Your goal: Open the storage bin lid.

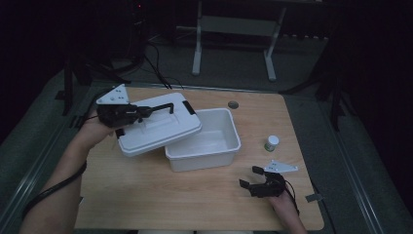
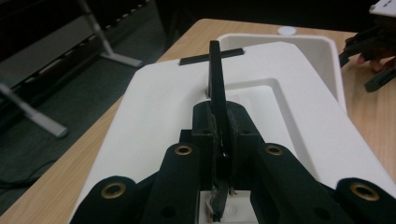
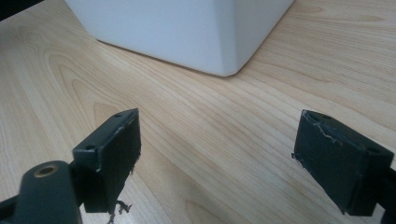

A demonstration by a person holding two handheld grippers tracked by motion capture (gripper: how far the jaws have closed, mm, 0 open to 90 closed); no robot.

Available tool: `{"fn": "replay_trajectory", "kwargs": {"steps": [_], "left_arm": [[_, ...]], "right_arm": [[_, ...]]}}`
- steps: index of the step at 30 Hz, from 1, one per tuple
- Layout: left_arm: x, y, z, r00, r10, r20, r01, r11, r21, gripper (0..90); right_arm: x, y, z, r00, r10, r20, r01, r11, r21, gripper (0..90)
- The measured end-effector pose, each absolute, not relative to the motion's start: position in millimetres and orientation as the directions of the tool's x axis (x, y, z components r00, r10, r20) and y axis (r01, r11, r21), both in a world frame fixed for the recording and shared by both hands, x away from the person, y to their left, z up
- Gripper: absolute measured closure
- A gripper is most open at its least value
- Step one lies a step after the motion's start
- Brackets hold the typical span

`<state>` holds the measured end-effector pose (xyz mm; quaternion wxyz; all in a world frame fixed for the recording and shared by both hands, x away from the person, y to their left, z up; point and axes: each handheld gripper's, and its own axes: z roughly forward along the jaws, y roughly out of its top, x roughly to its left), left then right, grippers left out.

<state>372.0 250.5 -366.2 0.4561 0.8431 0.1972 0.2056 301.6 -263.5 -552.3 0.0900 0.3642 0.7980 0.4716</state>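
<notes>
A white plastic box (image 1: 229,146) stands open in the middle of the wooden table (image 1: 195,200). Its white lid (image 1: 160,129) hangs tilted over the box's left end, overlapping the left rim. My left gripper (image 1: 140,111) is shut on the lid's black handle (image 1: 164,107). In the left gripper view the jaws (image 2: 219,123) clamp that handle (image 2: 215,79) edge-on, above the lid (image 2: 299,126). My right gripper (image 1: 250,176) is open above the table near the box's front right corner. In the right gripper view its jaws (image 3: 217,158) stand wide apart, empty, facing the box corner (image 3: 196,32).
A small white bottle with a green label (image 1: 271,143) stands right of the box. A round grey disc (image 1: 233,104) sits in the tabletop behind the box. A scrap of tape (image 1: 314,197) lies at the front right edge. Dark floor and a metal stand (image 1: 197,44) lie beyond.
</notes>
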Motion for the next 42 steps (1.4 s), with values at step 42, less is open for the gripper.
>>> {"fn": "replay_trajectory", "kwargs": {"steps": [42], "left_arm": [[330,348,-488,0.718,0.695,-0.023,0.360,-0.343,0.868,83.4]], "right_arm": [[300,-264,-552,-0.710,0.674,0.202,0.506,0.289,0.813,14.6]]}}
